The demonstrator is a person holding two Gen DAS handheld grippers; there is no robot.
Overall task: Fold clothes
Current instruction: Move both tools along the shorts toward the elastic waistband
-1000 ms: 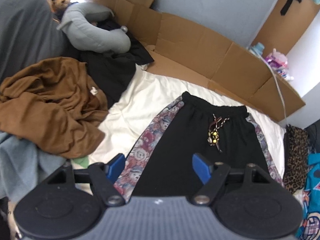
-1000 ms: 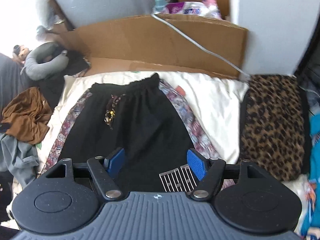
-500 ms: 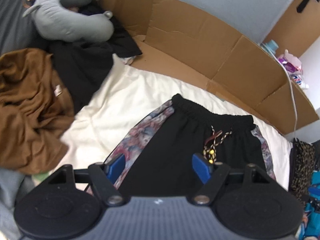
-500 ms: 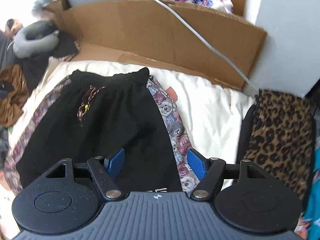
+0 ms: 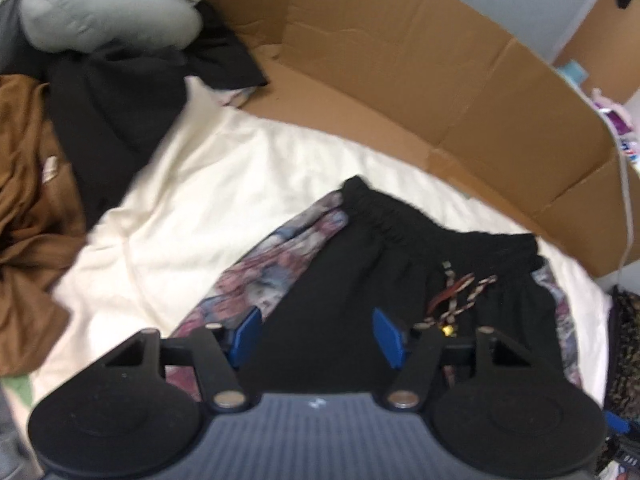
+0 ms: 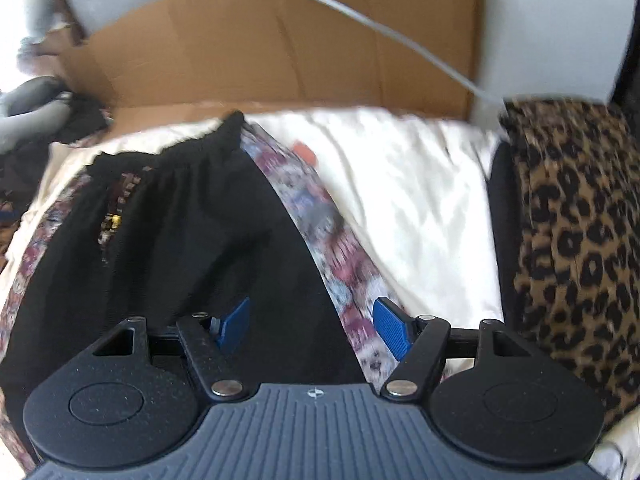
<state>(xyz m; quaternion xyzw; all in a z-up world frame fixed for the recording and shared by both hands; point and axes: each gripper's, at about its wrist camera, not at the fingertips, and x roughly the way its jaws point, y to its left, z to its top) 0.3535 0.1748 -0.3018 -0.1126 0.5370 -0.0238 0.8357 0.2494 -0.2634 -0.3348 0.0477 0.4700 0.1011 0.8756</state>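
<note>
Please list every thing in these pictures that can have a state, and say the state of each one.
Black shorts: spread flat on the sheet, not yet folded.
Drawstring: loose, lying on the shorts.
Brown garment: crumpled in a heap.
Leopard-print cloth: lying beside the sheet.
Left gripper: open, holding nothing.
Right gripper: open, holding nothing.

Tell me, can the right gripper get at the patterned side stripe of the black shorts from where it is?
Probably yes. The right gripper is open, and the patterned side stripe of the black shorts runs between its fingers, with nothing lying over it.
</note>
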